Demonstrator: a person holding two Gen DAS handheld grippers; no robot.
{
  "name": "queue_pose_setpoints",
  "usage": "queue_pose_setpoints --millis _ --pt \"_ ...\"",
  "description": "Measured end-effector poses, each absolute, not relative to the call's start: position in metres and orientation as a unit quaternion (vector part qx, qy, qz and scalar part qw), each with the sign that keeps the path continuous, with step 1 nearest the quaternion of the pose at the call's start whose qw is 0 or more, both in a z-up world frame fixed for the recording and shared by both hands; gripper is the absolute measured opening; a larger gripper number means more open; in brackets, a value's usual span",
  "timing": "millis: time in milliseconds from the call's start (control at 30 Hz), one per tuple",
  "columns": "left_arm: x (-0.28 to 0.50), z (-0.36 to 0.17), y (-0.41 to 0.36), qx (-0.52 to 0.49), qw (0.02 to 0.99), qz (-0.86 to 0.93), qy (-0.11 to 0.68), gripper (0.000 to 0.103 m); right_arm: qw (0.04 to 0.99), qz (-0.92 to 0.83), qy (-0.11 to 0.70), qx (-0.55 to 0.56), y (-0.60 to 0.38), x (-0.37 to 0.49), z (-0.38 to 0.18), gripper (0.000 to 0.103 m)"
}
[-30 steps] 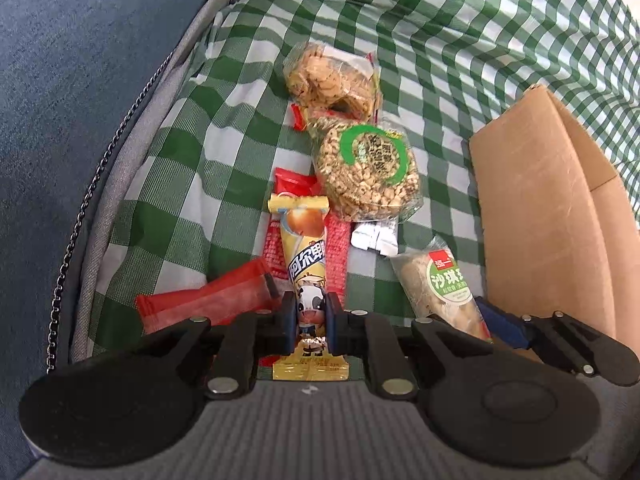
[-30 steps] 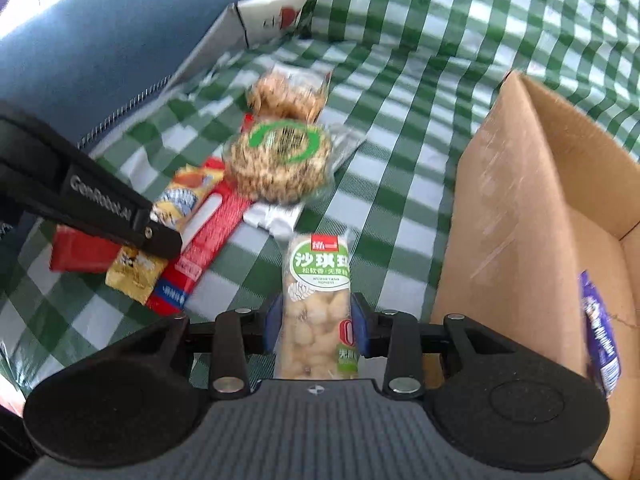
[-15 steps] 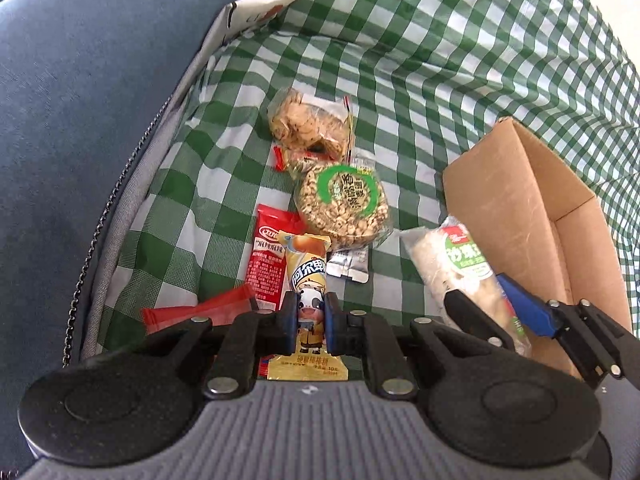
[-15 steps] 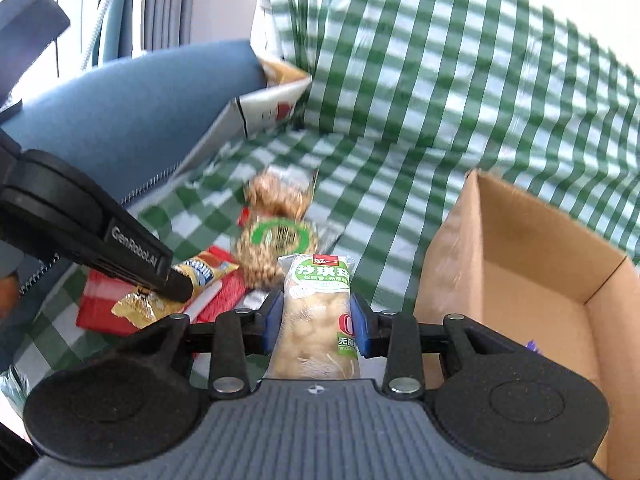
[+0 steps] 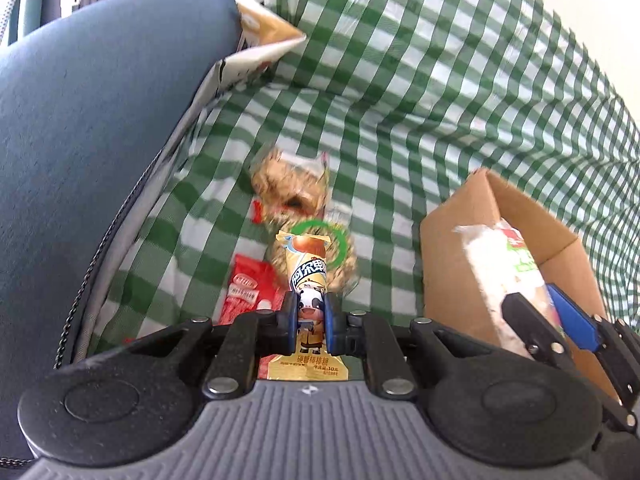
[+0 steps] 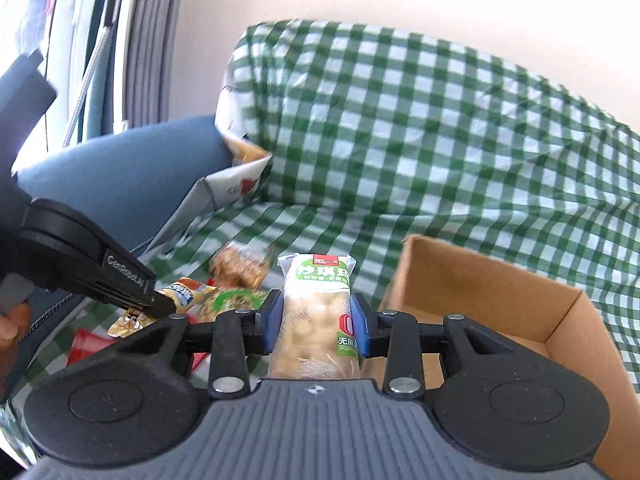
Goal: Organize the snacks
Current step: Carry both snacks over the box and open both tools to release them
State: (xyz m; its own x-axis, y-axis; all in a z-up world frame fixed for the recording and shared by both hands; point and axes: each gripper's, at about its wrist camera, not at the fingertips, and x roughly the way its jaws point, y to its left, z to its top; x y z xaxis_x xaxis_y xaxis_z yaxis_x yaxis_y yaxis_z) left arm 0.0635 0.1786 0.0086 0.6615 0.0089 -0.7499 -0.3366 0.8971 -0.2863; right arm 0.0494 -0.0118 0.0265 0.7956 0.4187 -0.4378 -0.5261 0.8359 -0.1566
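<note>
Left wrist view: left gripper (image 5: 311, 316) has its blue pads clamped on a yellow candy stick wrapper (image 5: 310, 276) with a cartoon cow print, held lengthwise, its far end pointing over the snack pile. Below it on the green checked cloth (image 5: 400, 120): a round green-labelled snack bag (image 5: 344, 256), a clear bag of brown biscuits (image 5: 288, 184) behind that, a red flat packet (image 5: 246, 292) to the left. Cardboard box (image 5: 452, 264) sits open to the right of the pile. Blue sofa armrest (image 5: 88, 140) fills the left side

Right wrist view: right gripper (image 6: 316, 326) has its jaws closed on a clear sachima pack with a green label (image 6: 318, 312), held upright between the pads, lifted off the cloth, just left of the box's near corner. Box (image 6: 492, 292) interior partly visible, contents can't be made out. Left gripper's finger (image 6: 100, 276) shows at left with the candy wrapper (image 6: 180, 296) in it. Biscuit bag (image 6: 240, 266) blurred behind
</note>
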Motion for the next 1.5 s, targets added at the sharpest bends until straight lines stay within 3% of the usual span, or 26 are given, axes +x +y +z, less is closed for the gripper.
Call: queue_pose_setpoints --millis 600,1500 --pt "0.076 0.034 0.112 -0.187 0.930 0.036 0.314 0.014 0.967 0.162 0.183 -0.071 -0.109 0.062 0.054 0.038" --pt "0.079 0.040 0.020 -0.120 0.954 -0.084 0.261 0.014 0.975 0.027 0.220 -0.009 -0.217 0.083 0.041 0.038"
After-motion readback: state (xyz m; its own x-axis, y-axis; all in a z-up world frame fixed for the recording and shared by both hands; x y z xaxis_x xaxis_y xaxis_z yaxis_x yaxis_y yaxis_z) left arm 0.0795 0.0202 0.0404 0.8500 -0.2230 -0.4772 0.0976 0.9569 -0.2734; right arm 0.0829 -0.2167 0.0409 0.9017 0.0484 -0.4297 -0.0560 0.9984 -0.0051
